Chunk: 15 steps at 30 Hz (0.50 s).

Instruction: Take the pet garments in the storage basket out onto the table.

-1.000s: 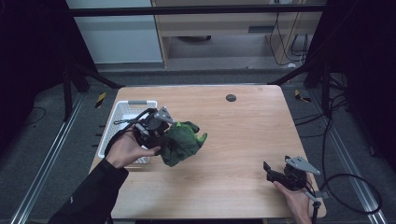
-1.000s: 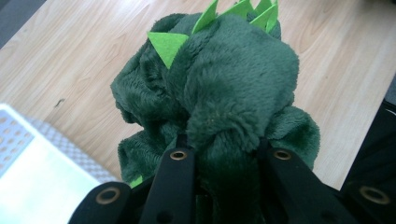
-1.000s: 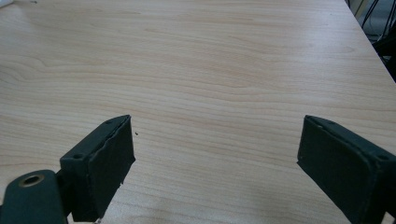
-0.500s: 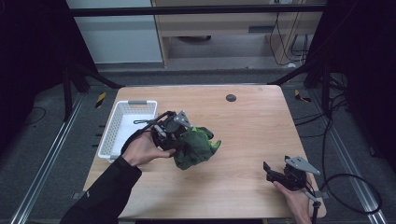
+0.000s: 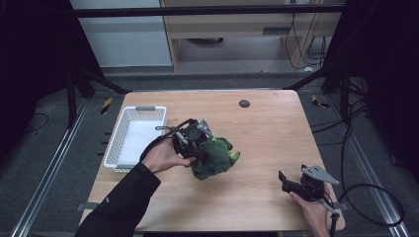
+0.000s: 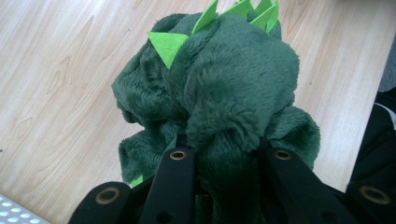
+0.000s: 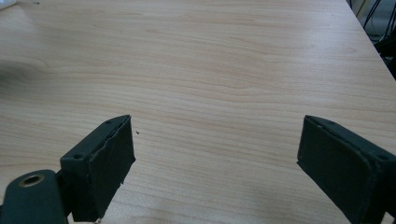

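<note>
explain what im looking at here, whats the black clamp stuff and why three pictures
No robot here: a person at a wooden table holds a hand-held gripper in each hand. The wide picture comes from a fixed camera above the table. The other two come from small cameras riding on each gripper, looking out along its two black jaws.

The left gripper is clamped on a green plush toy with lime felt spikes; its own view shows the fur squeezed between the jaws. The right gripper sits near the table's front right corner, jaws wide apart with nothing between them, just bare wood ahead.

A white basket stands at the table's left edge, apparently empty.
</note>
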{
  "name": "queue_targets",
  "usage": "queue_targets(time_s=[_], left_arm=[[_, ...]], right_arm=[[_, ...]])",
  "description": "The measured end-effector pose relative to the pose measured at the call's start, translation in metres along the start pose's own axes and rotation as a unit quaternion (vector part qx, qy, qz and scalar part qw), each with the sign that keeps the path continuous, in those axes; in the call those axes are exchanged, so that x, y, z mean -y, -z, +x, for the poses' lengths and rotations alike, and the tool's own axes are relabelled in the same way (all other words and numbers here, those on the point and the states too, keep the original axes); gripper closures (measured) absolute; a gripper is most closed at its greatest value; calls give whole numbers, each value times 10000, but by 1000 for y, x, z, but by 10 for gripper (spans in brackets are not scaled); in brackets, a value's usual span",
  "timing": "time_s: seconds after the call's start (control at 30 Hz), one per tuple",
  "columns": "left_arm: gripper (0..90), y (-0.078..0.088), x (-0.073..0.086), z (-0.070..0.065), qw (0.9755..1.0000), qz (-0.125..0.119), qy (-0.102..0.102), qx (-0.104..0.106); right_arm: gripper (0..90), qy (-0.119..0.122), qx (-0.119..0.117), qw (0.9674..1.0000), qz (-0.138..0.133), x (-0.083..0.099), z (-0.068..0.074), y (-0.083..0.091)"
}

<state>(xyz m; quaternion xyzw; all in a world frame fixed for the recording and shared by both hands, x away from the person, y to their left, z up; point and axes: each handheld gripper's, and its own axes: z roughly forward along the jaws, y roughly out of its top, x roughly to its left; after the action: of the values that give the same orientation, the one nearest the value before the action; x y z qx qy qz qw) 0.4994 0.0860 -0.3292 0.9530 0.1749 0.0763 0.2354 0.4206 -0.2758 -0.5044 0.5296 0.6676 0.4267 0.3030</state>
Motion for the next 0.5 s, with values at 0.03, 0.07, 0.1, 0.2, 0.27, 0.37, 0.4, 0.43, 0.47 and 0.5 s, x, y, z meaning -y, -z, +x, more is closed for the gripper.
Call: queue_targets(time_s=[0.03,0.07,0.1,0.2,0.27,0.37,0.4,0.43,0.47,0.5], left_arm=[[786,0,0,0,10000,0,0,0],[786,-3,-1,0,10000,2,-6,10],[786,-4,-1,0,10000,10,-14,20],[787,-9,-3,0,10000,47,-31,52],[786,-12,-4,0,10000,57,-30,76],[786,-21,-3,1,9999,107,-23,115],[786,-24,-3,2,9998,130,-17,126],[786,-27,-3,2,9998,157,-9,129],[787,-29,-2,2,9998,165,7,143],[786,-32,-2,3,9997,185,-6,144]], right_arm=[[108,0,0,10000,0,0,0,0],[108,-2,1,10000,-2,0,0,0],[108,-2,-1,10000,-3,0,0,0],[108,-18,-8,10000,-1,0,0,0],[108,-19,-10,10000,2,0,0,0],[108,-6,-9,10000,0,0,0,0],[107,-16,-12,10000,3,0,0,0],[108,-16,-11,10000,3,0,0,0],[108,-16,-11,10000,3,0,0,0],[108,-21,-12,10000,2,0,0,0]])
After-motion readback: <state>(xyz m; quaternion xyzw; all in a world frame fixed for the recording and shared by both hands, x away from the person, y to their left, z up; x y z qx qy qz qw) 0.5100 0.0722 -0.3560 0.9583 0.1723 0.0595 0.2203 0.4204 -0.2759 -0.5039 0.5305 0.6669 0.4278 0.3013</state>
